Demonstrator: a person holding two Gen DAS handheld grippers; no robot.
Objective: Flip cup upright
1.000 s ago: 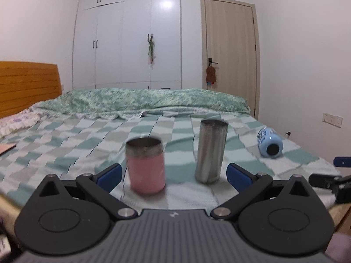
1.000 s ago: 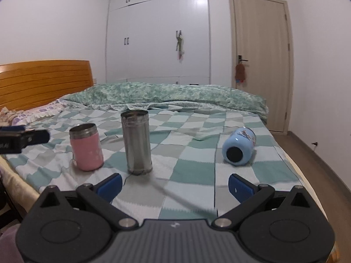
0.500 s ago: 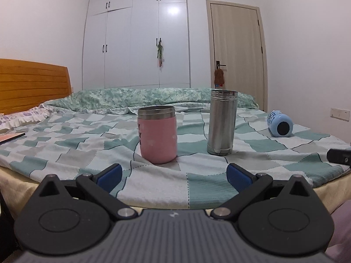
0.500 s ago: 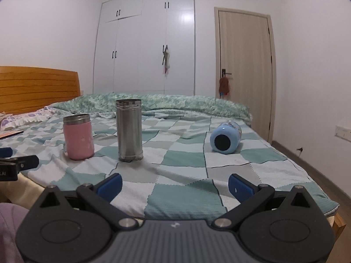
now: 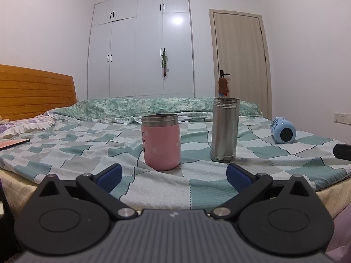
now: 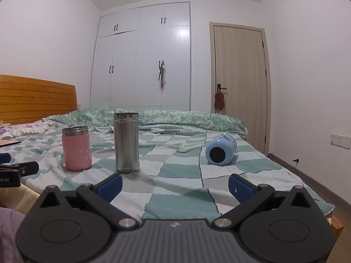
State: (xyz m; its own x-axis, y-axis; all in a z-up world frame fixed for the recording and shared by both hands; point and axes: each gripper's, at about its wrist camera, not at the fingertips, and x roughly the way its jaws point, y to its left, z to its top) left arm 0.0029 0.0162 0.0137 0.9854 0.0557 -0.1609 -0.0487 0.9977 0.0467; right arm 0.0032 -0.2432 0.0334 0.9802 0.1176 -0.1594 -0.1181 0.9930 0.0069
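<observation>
A light blue cup (image 6: 220,149) lies on its side on the checked bedspread (image 6: 179,175), its dark end facing me; it also shows at the right of the left wrist view (image 5: 283,130). A pink cup (image 5: 161,141) and a tall steel cup (image 5: 224,129) stand upright, and both show in the right wrist view, pink (image 6: 76,148) and steel (image 6: 126,145). My left gripper (image 5: 173,175) is open and empty, low at the bed's near edge before the pink cup. My right gripper (image 6: 174,185) is open and empty, short of the blue cup.
A wooden headboard (image 5: 35,92) stands at the left, with pillows (image 5: 19,126) and a flat book-like object (image 5: 13,143). A folded green quilt (image 6: 171,117) lies along the far side. A white wardrobe (image 5: 140,46) and a door (image 6: 239,83) are behind.
Both grippers have dropped lower and drawn back toward the bed's near edge, so the cups appear higher and nearly at eye level. The cups have not moved.
</observation>
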